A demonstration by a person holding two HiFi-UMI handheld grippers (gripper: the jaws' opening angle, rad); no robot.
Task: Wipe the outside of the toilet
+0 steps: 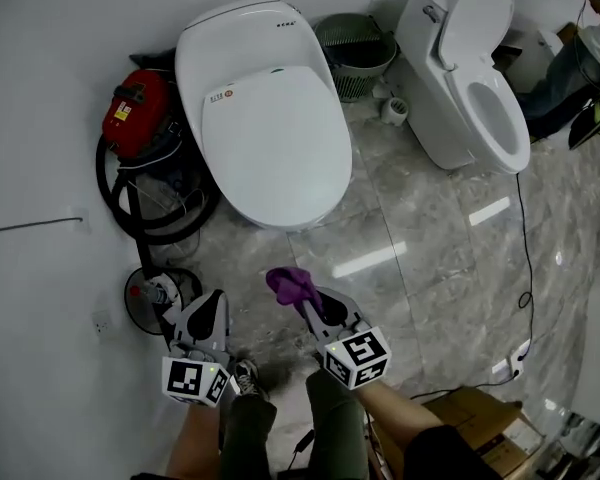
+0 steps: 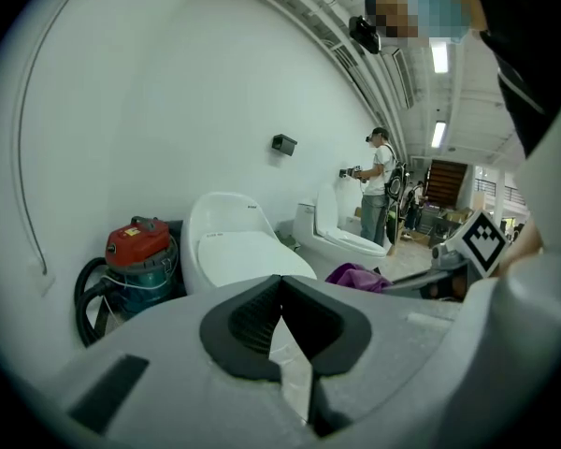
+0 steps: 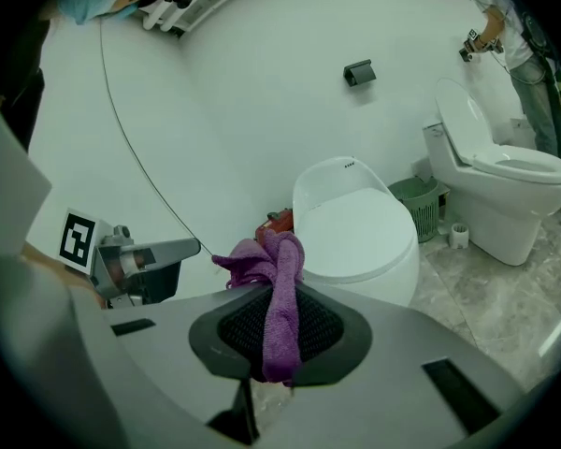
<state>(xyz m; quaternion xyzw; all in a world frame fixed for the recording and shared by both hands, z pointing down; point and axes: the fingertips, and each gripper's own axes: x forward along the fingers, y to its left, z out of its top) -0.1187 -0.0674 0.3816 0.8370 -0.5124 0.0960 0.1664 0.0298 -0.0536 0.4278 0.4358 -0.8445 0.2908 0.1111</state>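
Observation:
A white toilet (image 1: 265, 118) with its lid down stands against the wall, ahead of both grippers; it also shows as the toilet (image 2: 234, 241) in the left gripper view and the toilet (image 3: 360, 223) in the right gripper view. My right gripper (image 1: 305, 296) is shut on a purple cloth (image 1: 292, 284), held above the floor short of the bowl's front. The cloth (image 3: 276, 260) bunches above the jaws and hangs down between them. My left gripper (image 1: 212, 306) is beside it to the left, shut with nothing in it, pads meeting (image 2: 281, 281).
A red vacuum (image 1: 138, 110) with a black hose sits left of the toilet. A green basket (image 1: 355, 46) and a second toilet (image 1: 470, 78) with its lid up stand to the right. A black cable (image 1: 525, 248) crosses the marble floor; a cardboard box (image 1: 480, 418) is near my feet. A person (image 2: 379, 190) stands farther back.

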